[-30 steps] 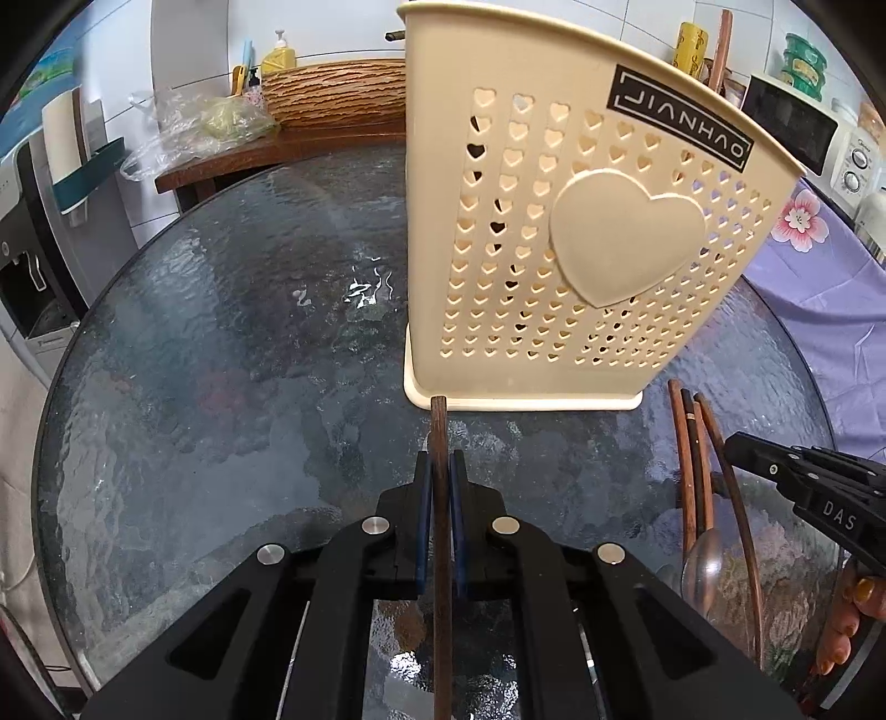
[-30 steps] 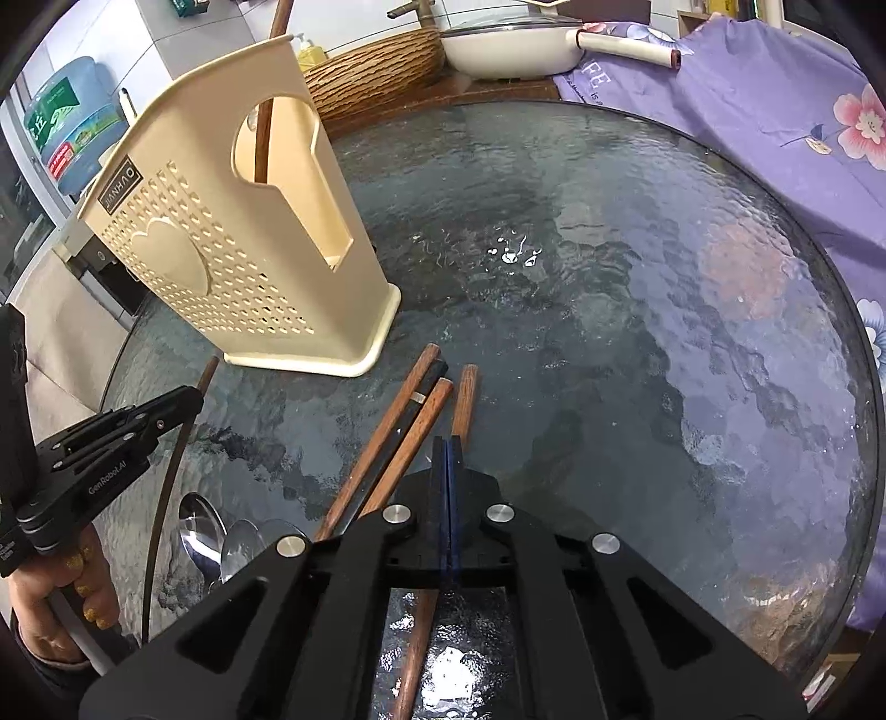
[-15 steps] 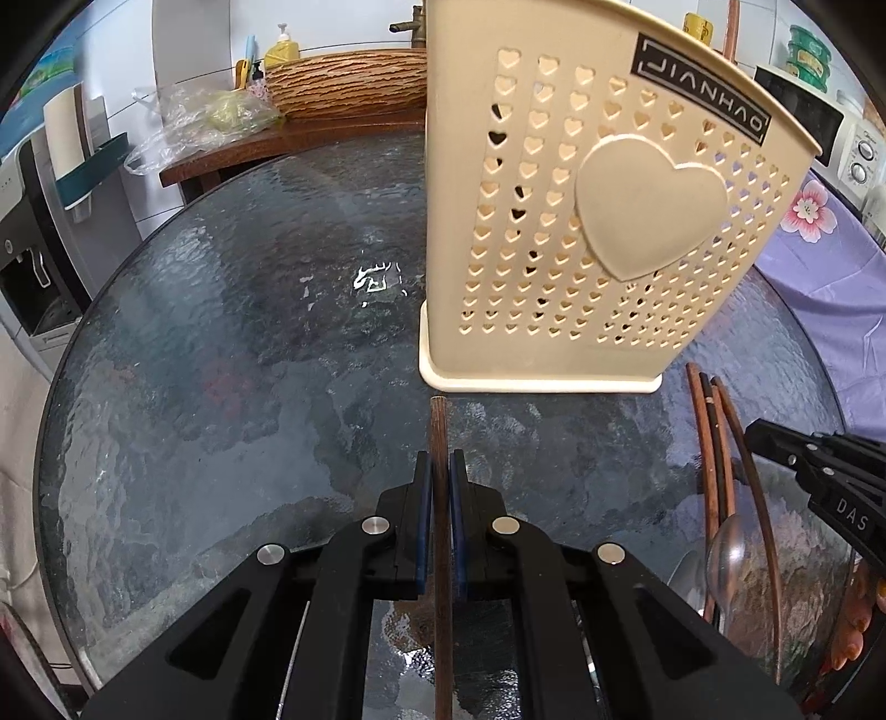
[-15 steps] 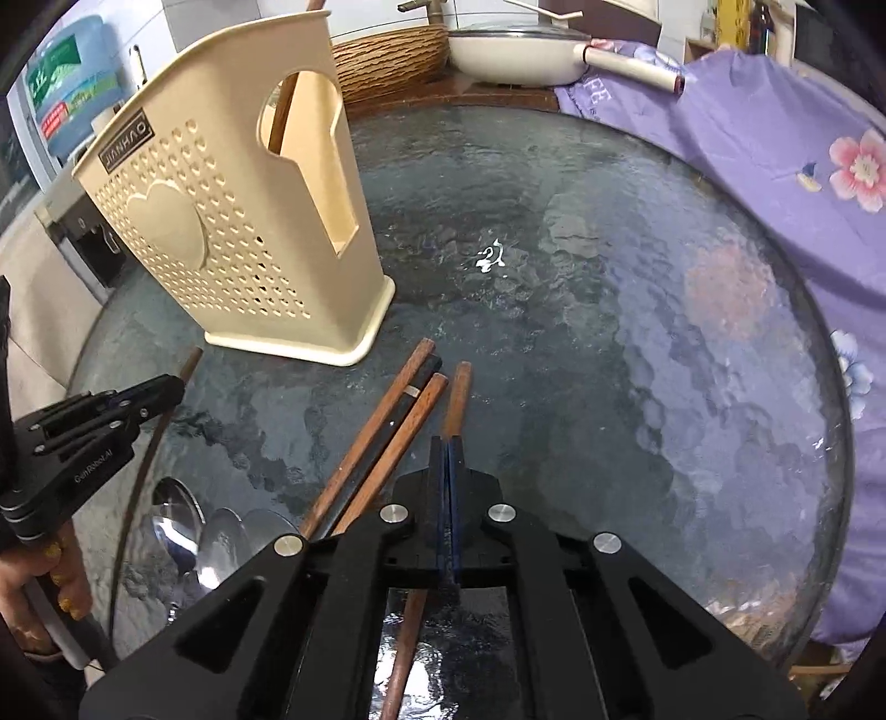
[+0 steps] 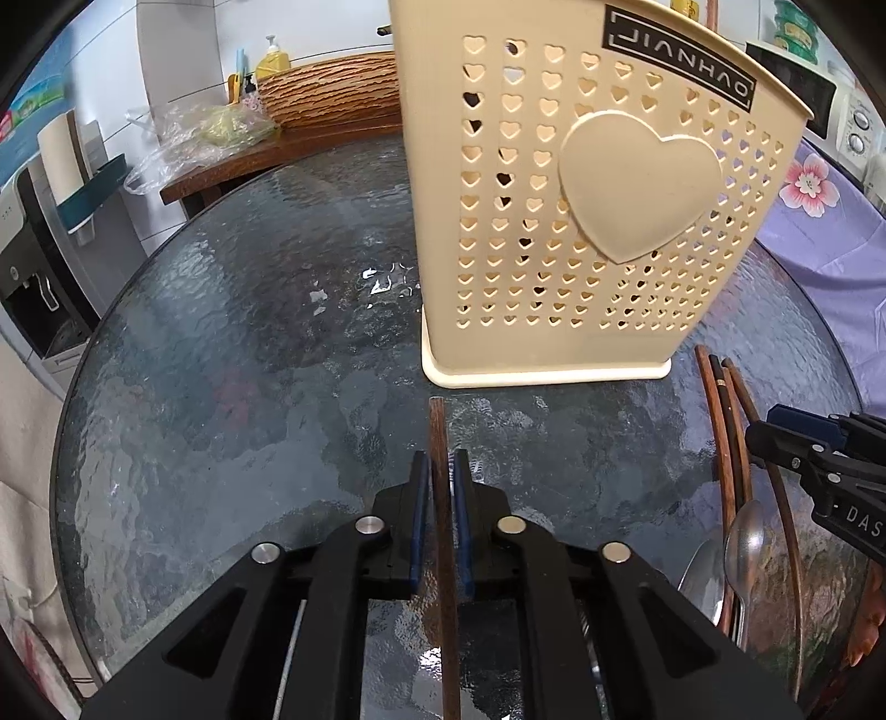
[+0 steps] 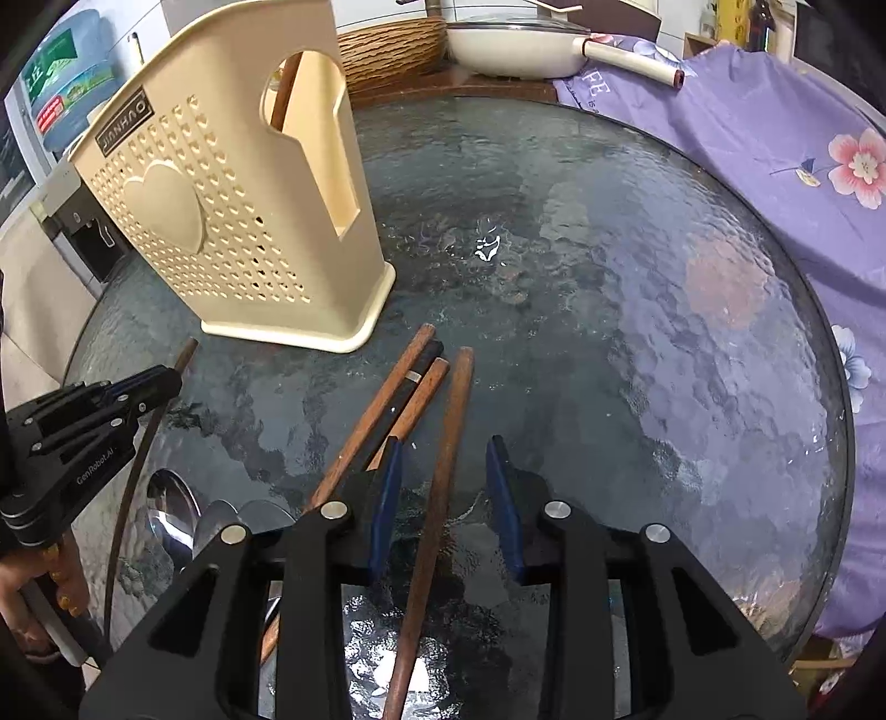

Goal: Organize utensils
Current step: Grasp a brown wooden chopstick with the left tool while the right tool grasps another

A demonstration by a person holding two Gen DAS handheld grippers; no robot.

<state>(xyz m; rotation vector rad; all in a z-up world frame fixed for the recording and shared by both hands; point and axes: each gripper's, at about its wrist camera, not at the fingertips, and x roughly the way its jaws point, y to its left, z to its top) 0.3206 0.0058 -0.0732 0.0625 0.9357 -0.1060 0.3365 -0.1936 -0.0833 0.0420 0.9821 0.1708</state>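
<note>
A cream utensil holder with heart holes stands on the round glass table; it also shows in the right wrist view, with one brown handle inside. My left gripper is shut on a dark wooden handle that points at the holder's base. My right gripper is open, its fingers either side of a wooden handle lying on the table. Three more wooden-handled utensils lie just left of it, with metal spoon bowls beside them.
A purple flowered cloth covers the far right side. A woven basket and plastic bags sit on a wooden counter behind the table. A white pan stands at the back.
My right gripper has opened around the wooden handle on the table. My left gripper, still holding its handle, has moved a little closer to the holder.
</note>
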